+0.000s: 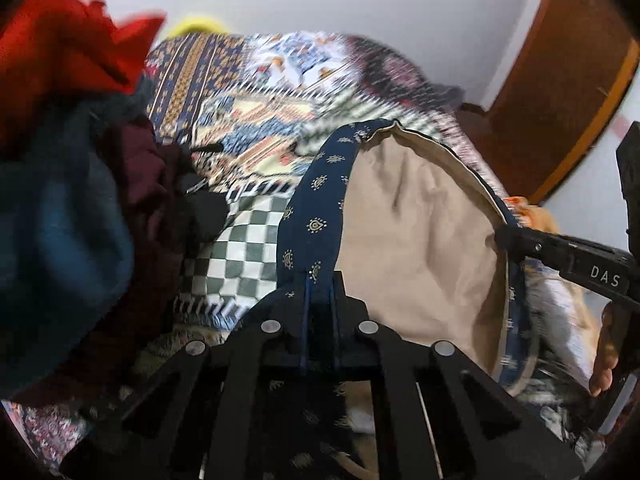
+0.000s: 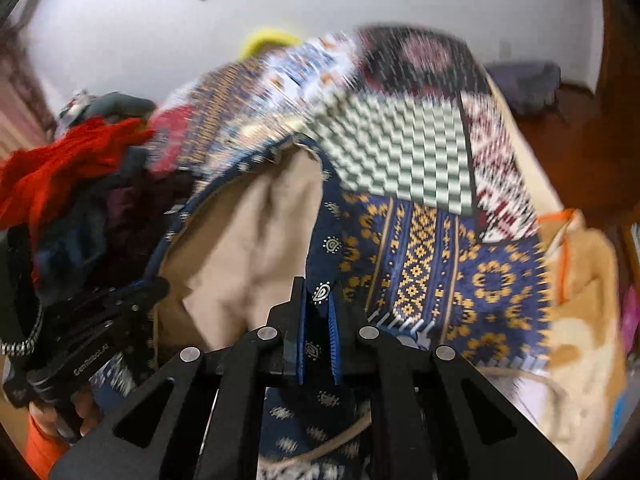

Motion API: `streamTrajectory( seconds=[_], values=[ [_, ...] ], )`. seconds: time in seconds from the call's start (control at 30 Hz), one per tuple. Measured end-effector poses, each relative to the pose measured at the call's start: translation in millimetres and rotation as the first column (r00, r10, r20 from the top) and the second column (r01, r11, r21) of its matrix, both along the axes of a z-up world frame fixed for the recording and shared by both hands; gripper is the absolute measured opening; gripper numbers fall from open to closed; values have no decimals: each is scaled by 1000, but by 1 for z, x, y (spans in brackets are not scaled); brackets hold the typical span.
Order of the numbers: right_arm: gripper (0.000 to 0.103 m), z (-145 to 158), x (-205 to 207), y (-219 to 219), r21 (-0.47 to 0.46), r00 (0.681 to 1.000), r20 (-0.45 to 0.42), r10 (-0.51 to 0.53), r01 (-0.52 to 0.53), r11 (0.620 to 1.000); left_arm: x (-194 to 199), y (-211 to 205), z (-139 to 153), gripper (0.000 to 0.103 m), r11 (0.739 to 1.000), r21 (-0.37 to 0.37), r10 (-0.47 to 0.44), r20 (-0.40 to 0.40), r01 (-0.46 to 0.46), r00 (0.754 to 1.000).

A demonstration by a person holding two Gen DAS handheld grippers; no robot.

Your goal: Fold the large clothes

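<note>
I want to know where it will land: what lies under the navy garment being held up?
Under the navy garment lies a patchwork bedspread: checks, blue-and-gold bands. What the beige lining covers is hidden.

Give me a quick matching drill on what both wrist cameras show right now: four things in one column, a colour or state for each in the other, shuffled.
Things:
1. left gripper
2. navy garment lining
3. top of the clothes pile
4. checked patch of the bedspread

Colour or state:
A. red
B. beige
C. green and white
D. shut on the navy garment's edge

Pairs: 1-D, 2-B, 3-A, 4-C. The right gripper is also shut on that edge.
</note>
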State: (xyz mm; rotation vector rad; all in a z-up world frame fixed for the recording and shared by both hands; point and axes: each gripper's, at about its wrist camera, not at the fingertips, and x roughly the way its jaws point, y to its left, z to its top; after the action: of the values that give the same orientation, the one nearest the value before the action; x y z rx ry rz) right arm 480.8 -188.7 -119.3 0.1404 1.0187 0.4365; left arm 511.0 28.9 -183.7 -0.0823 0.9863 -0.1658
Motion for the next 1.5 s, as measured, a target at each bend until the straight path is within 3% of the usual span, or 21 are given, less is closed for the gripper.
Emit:
streamTrajectory(
  seconds=[0.13,0.27,0.4,0.53,0.77,0.87,0.93,1.03,1.07,1.1,1.13,1.2,1.37,1.5],
  values=[
    [8,38,-48,4,-21,993,104,51,-49,999,-45,-6,38,7,999,-23,-35,68,36,997],
    [8,54,-81,14,-34,984,158,85,-80,996,-103,-1,65,7,999,1,-48,129,49,991],
    [8,55,-117,14,-45,978,175,114,-107,993,-148,18,72,7,1000,15,-17,151,15,988],
    [8,38,-143,5,-38,984,138,109,-104,994,-187,46,55,7,999,4,39,115,-40,993],
    [8,-9,-167,-21,-91,999,44,4,0,996,-227,90,-3,7,991,2,135,-21,-135,991],
    [9,-23,-172,-32,-81,1000,2,-20,21,996,-234,91,-28,8,990,40,136,-83,-133,987],
    [10,-22,-177,-35,-74,1000,12,-21,21,997,-239,86,-38,8,985,110,141,-94,-130,986],
    [18,-16,-184,-30,-119,1000,28,-13,16,993,-243,79,-39,10,982,162,118,-98,-101,988],
    [27,-14,-185,-28,-136,1000,29,-8,12,991,-244,77,-36,18,982,166,112,-91,-95,990],
    [41,-12,-186,-26,-155,1000,31,-2,7,988,-243,76,-32,33,981,168,108,-83,-93,991],
    [48,-10,-187,-23,-168,999,38,4,3,986,-244,76,-31,49,982,167,105,-71,-92,992],
    [61,-5,-193,-20,-185,997,70,19,-6,983,-244,73,-18,63,981,169,105,-29,-99,994],
    [65,-3,-193,-4,-264,991,103,85,-55,963,-240,60,1,73,978,194,66,21,-69,998],
    [65,-13,-187,8,-352,986,110,126,-80,933,-227,38,-2,93,963,269,-20,25,12,999]
  ],
)
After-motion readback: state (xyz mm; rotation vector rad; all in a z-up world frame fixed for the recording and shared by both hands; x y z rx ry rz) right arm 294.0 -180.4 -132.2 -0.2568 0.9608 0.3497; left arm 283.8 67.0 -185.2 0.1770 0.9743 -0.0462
